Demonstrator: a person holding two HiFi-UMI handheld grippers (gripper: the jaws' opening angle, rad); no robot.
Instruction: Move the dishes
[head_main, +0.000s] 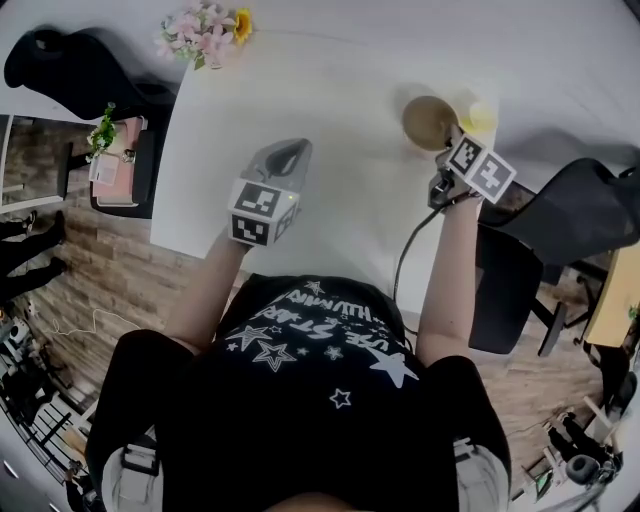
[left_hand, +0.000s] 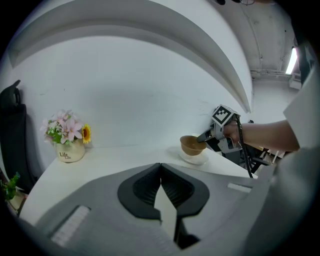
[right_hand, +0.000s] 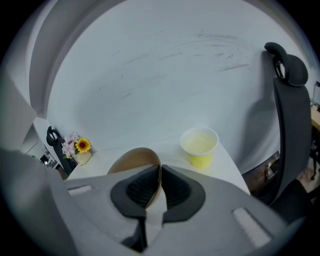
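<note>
A brown bowl (head_main: 426, 120) sits at the table's far right, its rim pinched by my right gripper (head_main: 447, 143). In the right gripper view the jaws (right_hand: 160, 176) are shut on the bowl's (right_hand: 131, 159) near rim. The left gripper view shows the bowl (left_hand: 191, 145) tilted over a small white saucer (left_hand: 195, 159); I cannot tell whether they touch. A yellow cup (right_hand: 200, 145) stands just right of the bowl. My left gripper (head_main: 290, 155) hovers over mid-table, shut (left_hand: 160, 172) with nothing between its pads.
A flower pot with a sunflower (head_main: 205, 30) stands at the table's far left corner. A black chair (head_main: 70, 65) is beyond the left edge and another black chair (head_main: 585, 210) is by the right edge. The white table (head_main: 340, 200) ends close behind the cup.
</note>
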